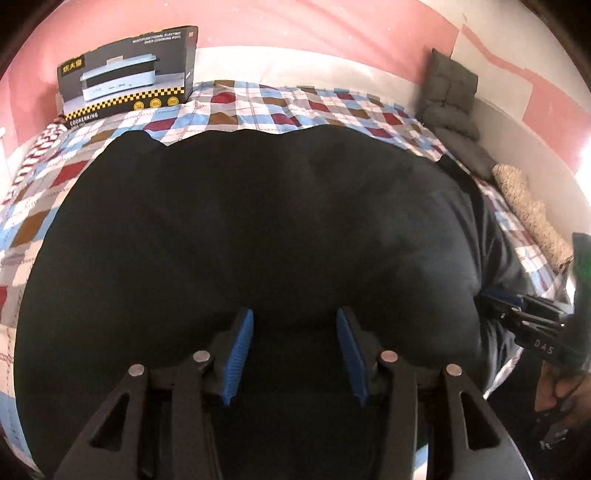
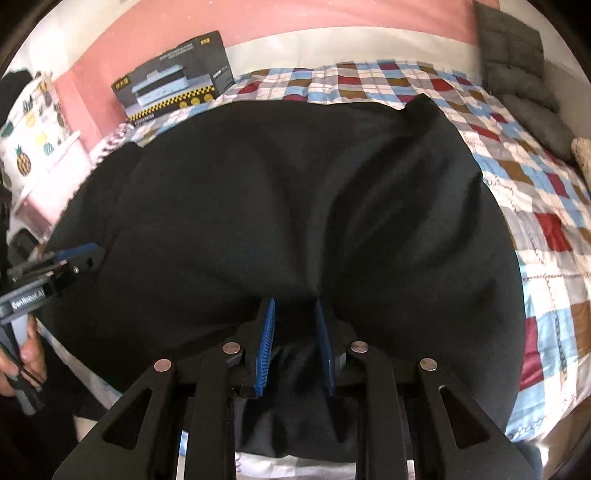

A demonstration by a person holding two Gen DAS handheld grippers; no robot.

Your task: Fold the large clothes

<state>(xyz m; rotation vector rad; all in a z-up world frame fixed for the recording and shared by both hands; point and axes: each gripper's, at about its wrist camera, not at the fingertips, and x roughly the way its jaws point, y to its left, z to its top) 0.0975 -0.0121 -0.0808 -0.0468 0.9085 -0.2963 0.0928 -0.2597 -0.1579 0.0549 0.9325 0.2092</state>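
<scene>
Black soft garment (image 1: 258, 229) spread, wrinkled, on checked quilt (image 1: 258, 107). Left gripper (image 1: 294, 354) angled down, jaws parted, nothing pinched. Right gripper (image 2: 294, 343) narrowed on bunched garment edge.

We are seeing the garment (image 1: 258, 229) lying spread on the bedsheet (image 1: 280, 103), which is covering the bed. Behind it, at the far left, the carton (image 1: 129, 70) is sitting on the sheet against the wall (image 1: 332, 26). At the far right, the cushion (image 1: 448, 92) is leaning against the wall, with the rolled towel (image 1: 528, 206) lying nearer, along the right edge.
</scene>
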